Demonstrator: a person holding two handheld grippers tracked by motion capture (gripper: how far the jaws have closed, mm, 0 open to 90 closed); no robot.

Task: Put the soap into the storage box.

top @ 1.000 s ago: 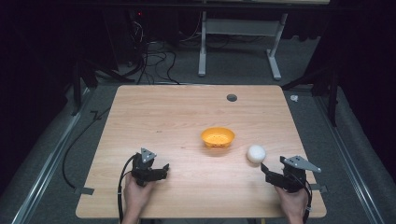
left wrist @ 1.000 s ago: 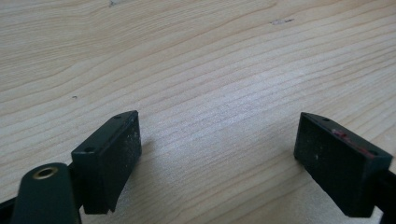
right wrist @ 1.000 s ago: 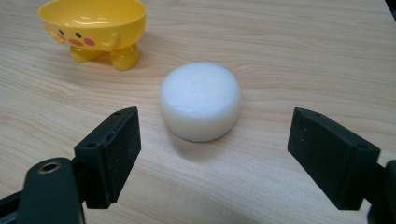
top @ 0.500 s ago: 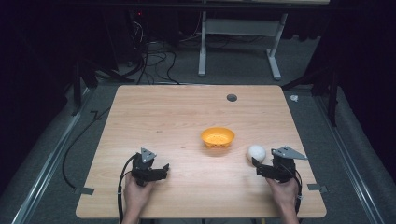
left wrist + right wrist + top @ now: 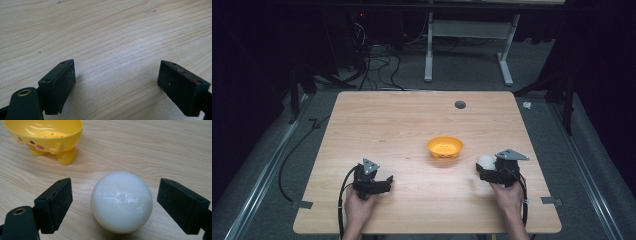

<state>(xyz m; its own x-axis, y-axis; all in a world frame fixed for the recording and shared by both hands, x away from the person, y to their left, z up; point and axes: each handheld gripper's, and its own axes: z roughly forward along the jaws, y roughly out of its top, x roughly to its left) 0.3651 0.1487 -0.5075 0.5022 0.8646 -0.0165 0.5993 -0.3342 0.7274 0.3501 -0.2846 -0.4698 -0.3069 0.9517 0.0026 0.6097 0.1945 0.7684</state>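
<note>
Yellow bowl (image 5: 445,146) mid-table, contents unclear. Right gripper (image 5: 115,205) just opened wide around white ball (image 5: 121,202), untouching; left gripper (image 5: 117,82) agape, empty.

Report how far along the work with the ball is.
Done: the right gripper has reached the glossy white ball, jaws just opened wide on either side, not touching. In hand: the grasp. Left: closing and lifting, likely toward the empty yellow plastic bowl. The left gripper rests open.

ball (image 5: 121,202) on table (image 5: 412,120) between right gripper (image 5: 115,206) jaws | bowl (image 5: 445,147) just left-behind ball
</note>
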